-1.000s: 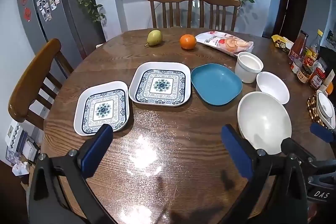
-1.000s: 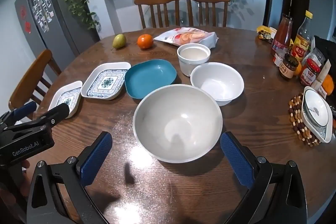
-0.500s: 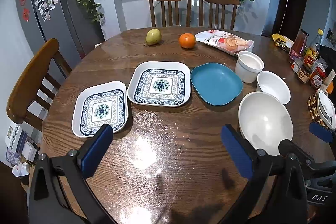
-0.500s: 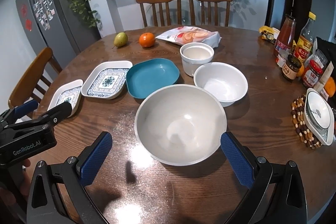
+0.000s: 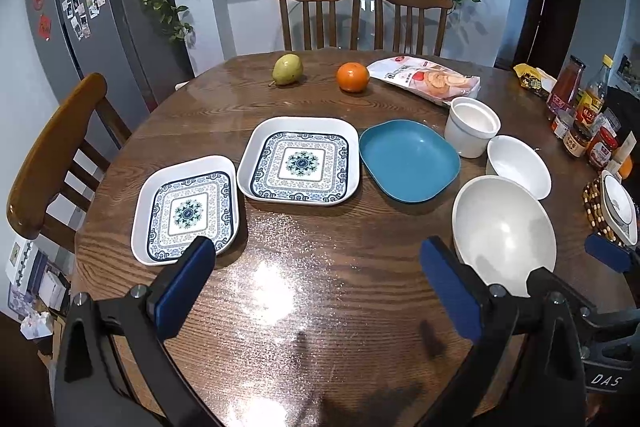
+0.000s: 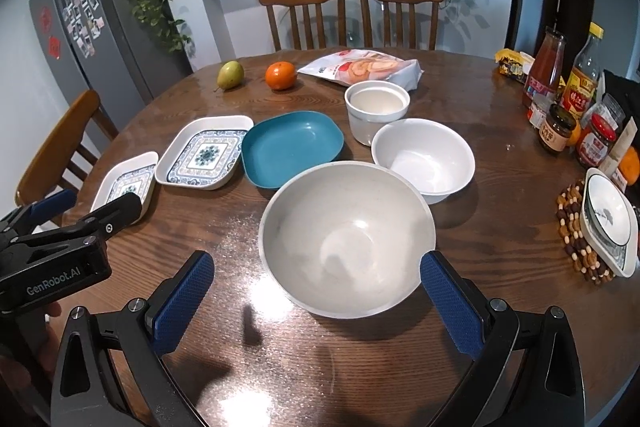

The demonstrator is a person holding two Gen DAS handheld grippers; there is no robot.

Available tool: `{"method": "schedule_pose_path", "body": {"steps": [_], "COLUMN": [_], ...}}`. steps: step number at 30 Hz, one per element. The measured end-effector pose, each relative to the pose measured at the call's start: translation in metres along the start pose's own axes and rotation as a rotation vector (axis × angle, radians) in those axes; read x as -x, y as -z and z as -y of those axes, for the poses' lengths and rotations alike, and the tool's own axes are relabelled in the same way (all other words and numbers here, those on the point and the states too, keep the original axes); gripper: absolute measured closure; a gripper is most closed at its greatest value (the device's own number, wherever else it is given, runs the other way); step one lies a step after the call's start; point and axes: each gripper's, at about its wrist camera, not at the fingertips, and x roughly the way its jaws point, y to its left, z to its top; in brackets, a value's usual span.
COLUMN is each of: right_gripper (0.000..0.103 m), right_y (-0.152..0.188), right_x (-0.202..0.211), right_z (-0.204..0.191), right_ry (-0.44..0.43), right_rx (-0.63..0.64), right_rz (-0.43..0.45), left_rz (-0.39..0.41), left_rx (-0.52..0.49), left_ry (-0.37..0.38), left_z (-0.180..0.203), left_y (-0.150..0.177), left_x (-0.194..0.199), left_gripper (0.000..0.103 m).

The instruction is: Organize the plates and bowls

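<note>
Tabletop dishes unmoved; both open grippers edged slightly forward.

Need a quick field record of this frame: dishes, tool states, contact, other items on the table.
plates: small patterned plate, large patterned plate, blue plate, in a row
bowls: large bowl, medium bowl, white cup
stacked: none yet
left tool: open, holds nothing
right tool: open, facing the large bowl
contact: none visible
other: pear, orange, snack bag
</note>
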Motion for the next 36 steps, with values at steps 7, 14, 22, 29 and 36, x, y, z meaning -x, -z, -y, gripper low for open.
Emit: {"method": "schedule_pose_path", "body": {"steps": [7, 14, 22, 29, 36], "right_gripper": [0.0, 0.0, 0.0, 0.0, 0.0], "right_y": [0.0, 0.0, 0.0, 0.0, 0.0], "right_x": [-0.001, 0.0, -0.002, -0.001, -0.002], "right_z": [-0.001, -0.001, -0.004, -0.013, -0.023], "right_ry": [0.0, -0.001, -0.003, -0.003, -0.004], "right_rx": [-0.003, -0.002, -0.002, -0.003, 0.0], "right_rz": [-0.001, -0.001, -0.001, -0.001, -0.002], "left_rz": [0.0, -0.001, -0.004, -0.009, -0.01], "left_rx": [-0.005, -0.005, 0.002, -0.003, 0.001], "left_ry": [0.005, 0.006, 0.017, 0.03, 0.038], "left_z": [0.0, 0.0, -0.005, -0.01, -0.014], "left_y": [0.0, 0.0, 0.0, 0.0, 0.0], "left_x": [0.0, 0.0, -0.001, -0.002, -0.003], "left_gripper": [0.001, 0.001, 0.001, 0.001, 0.001]}}
